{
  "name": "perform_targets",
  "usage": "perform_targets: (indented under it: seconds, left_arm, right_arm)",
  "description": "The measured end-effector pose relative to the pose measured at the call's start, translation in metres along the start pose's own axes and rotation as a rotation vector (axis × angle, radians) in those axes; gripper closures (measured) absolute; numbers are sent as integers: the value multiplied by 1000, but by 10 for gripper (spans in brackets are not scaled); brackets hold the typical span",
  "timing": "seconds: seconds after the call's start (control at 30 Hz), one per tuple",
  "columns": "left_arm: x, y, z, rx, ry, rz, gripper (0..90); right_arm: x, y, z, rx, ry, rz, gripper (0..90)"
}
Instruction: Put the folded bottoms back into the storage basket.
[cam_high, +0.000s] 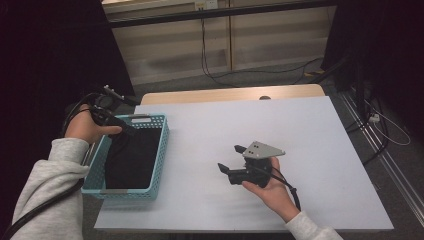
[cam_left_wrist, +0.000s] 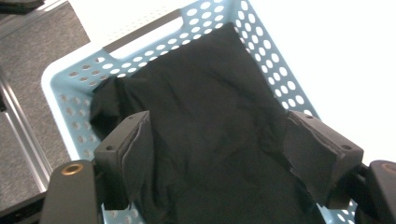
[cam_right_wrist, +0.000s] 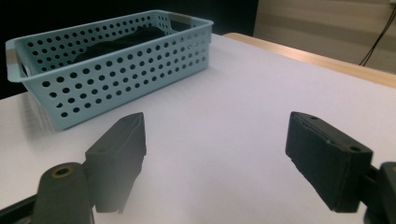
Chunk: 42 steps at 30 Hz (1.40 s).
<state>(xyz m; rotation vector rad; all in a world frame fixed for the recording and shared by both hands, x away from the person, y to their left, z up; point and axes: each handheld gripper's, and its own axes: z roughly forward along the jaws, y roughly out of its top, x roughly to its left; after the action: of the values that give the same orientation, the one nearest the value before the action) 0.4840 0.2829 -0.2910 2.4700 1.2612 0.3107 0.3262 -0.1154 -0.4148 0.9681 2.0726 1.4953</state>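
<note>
A light blue perforated basket (cam_high: 162, 150) stands on the left part of the white table (cam_high: 310, 125), and a black cloth (cam_high: 132, 157) lies crumpled inside it. My left gripper (cam_high: 125, 131) hovers over the basket's far end, open. In the left gripper view the cloth (cam_left_wrist: 201, 70) lies below the left gripper (cam_left_wrist: 219, 116), whose pads stand wide apart and clear of it, with the basket (cam_left_wrist: 60, 79) around it. My right gripper (cam_high: 229, 157) is held over the middle of the table, open and empty, pointing toward the basket (cam_right_wrist: 116, 70). The right gripper (cam_right_wrist: 217, 121) has bare table between its jaws.
The basket's grey handle (cam_left_wrist: 140, 30) is at its far end. A wooden strip (cam_high: 225, 94) runs along the table's far edge. Cables (cam_high: 210, 65) lie on the grey floor behind, and a metal rail (cam_high: 385, 155) runs along the right.
</note>
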Motion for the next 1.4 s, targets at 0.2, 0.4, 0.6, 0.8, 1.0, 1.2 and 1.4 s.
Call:
perform_targets:
  seconds: [0.2,0.4,0.6,0.8,1.0,1.2,1.4]
  left_arm:
    - [-14,5,4,-8,-18,18,244]
    - [-24,5,9,-10,-36,29,239]
    - [-28,3,14,-19,-39,37,239]
    - [-19,-13,24,-41,-34,10,239]
    - [-1,-42,42,-45,-27,-12,329]
    - [15,-68,56,19,7,-49,601]
    - [24,-87,73,82,3,-59,780]
  right_arm:
    - [-11,-11,-15,9,-16,8,188]
    - [-21,-20,-27,14,-37,23,183]
    - [-29,-25,-36,5,-45,47,183]
    - [-31,-29,-39,8,-50,47,182]
    - [-32,-31,-42,3,-57,45,182]
    - [-34,-33,-43,7,-63,47,182]
    - [-34,-34,-44,6,-62,47,183]
